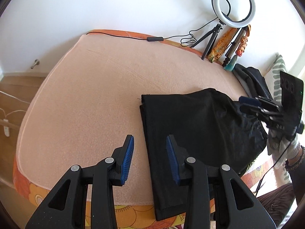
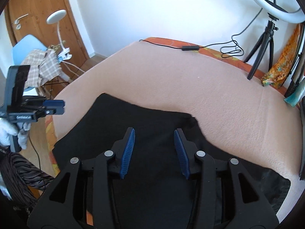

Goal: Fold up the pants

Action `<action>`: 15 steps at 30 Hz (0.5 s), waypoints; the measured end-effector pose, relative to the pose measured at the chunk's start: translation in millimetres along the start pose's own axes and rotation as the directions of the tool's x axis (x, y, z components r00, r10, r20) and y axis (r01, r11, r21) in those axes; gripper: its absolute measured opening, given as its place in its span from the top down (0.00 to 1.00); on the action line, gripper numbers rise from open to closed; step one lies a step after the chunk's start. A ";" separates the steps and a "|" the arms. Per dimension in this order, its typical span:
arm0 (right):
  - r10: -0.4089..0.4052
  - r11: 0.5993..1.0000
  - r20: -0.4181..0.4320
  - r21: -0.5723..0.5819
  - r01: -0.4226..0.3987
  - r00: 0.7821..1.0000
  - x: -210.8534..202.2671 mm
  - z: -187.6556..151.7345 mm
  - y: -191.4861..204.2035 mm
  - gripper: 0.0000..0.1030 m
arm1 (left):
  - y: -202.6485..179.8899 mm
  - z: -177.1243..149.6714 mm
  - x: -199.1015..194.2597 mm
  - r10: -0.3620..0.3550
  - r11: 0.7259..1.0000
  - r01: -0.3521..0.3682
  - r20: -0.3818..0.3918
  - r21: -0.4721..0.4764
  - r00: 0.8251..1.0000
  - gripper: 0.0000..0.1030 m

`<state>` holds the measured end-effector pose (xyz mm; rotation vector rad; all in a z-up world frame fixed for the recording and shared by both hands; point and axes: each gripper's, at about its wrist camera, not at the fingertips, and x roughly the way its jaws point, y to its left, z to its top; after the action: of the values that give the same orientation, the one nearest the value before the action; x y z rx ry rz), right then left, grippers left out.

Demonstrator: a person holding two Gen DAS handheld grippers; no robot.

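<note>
Black pants lie folded lengthwise on a peach blanket, waistband toward the right, leg ends hanging over the near edge. My left gripper is open and empty, hovering above the pants' left edge. My right gripper is open and empty above the middle of the pants. In the left wrist view the right gripper hovers over the waist end. In the right wrist view the left gripper is at the far left beyond the bed's edge.
A ring light on a tripod with its cable stands at the far edge. Dark clothes and a patterned pillow lie at the right. A chair with checked cloth and a wooden door are at the left.
</note>
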<state>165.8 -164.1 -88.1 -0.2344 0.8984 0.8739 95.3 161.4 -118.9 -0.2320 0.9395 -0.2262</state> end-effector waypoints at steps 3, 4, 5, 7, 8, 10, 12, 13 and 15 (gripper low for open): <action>0.090 0.994 -0.015 -0.056 -0.091 0.996 -1.8 -17.9 47.9 0.56 | 3.0 -3.8 -2.1 -0.007 1.000 0.007 -0.004 -0.015 1.000 0.67; 0.114 0.990 -0.024 -0.080 -0.116 0.993 -0.3 -24.0 64.5 0.56 | 5.0 -4.6 -1.7 -0.025 0.999 0.025 -0.006 -0.033 1.000 0.67; 0.134 0.985 -0.036 -0.103 -0.137 0.990 2.1 -29.6 80.1 0.56 | 7.6 -5.1 -1.4 -0.043 0.998 0.043 -0.008 -0.051 0.999 0.67; 0.160 0.975 -0.053 -0.149 -0.166 0.986 9.0 -40.3 108.8 0.56 | 9.8 -5.5 1.5 -0.068 0.995 0.066 -0.015 -0.078 0.998 0.68; 0.174 0.969 -0.060 -0.165 -0.182 0.983 13.2 -44.3 120.7 0.56 | 10.5 -6.3 3.3 -0.080 0.993 0.078 -0.021 -0.086 0.997 0.68; 0.196 0.960 -0.083 -0.188 -0.208 0.977 23.2 -52.2 141.8 0.56 | 12.3 -8.7 6.0 -0.093 0.990 0.090 -0.031 -0.105 0.995 0.68; 0.199 0.953 -0.106 -0.212 -0.218 0.974 33.8 -60.5 158.5 0.56 | 15.2 -10.6 9.7 -0.118 0.986 0.111 -0.046 -0.128 0.992 0.68; 0.198 0.949 -0.120 -0.224 -0.221 0.973 39.6 -63.6 165.2 0.56 | 16.5 -11.1 10.8 -0.126 0.983 0.118 -0.049 -0.138 0.991 0.68; 0.193 0.945 -0.140 -0.240 -0.222 0.971 49.6 -69.2 173.5 0.56 | 19.1 -11.4 12.1 -0.133 0.981 0.124 -0.050 -0.149 0.990 0.68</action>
<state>11.3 -60.3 -140.3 -0.4216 0.9285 1.1842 94.6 174.9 -140.3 -0.4230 1.0029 -0.2853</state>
